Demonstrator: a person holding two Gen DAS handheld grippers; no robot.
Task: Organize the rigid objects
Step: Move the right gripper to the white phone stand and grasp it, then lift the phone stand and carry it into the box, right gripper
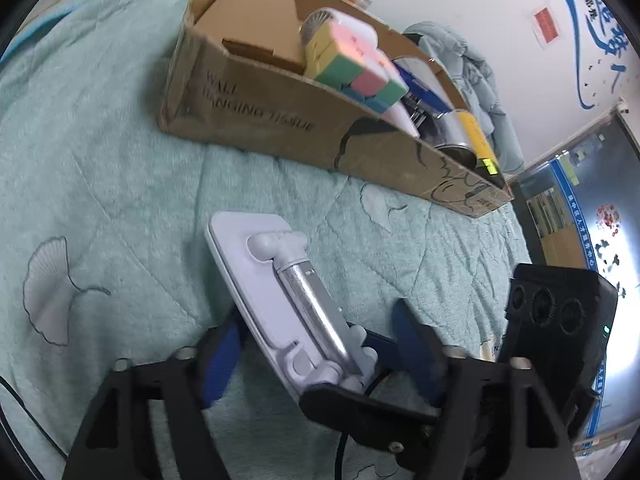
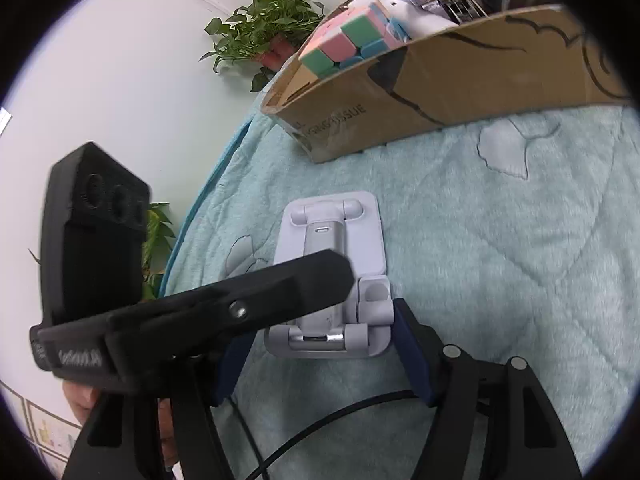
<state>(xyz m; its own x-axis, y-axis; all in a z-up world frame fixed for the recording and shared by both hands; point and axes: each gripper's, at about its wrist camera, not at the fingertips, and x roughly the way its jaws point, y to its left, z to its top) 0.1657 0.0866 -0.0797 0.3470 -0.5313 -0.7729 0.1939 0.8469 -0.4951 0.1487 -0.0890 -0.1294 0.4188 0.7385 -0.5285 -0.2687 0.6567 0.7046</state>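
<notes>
A white folding phone stand (image 1: pixel 280 280) with a silver bar lies on the teal blanket, its near end between my left gripper's (image 1: pixel 318 324) blue pads. The left pad sits at its edge; the right pad stands apart from it, so that gripper is open. In the right wrist view, the same stand (image 2: pixel 332 240) has its near end between my right gripper's (image 2: pixel 322 328) pads, which press on both sides. One black finger (image 2: pixel 280 284) of the left gripper crosses over the stand. The right gripper's finger (image 1: pixel 360 404) crosses the stand's near end in the left wrist view.
A cardboard box (image 1: pixel 260 112) stands beyond the stand on the blanket (image 1: pixel 100 160), holding a pastel puzzle cube (image 1: pixel 352 68), a white fan, metal cans and other items. The box (image 2: pixel 460 80) fills the top right in the right wrist view. Potted plants (image 2: pixel 264 28) stand past the bed's edge.
</notes>
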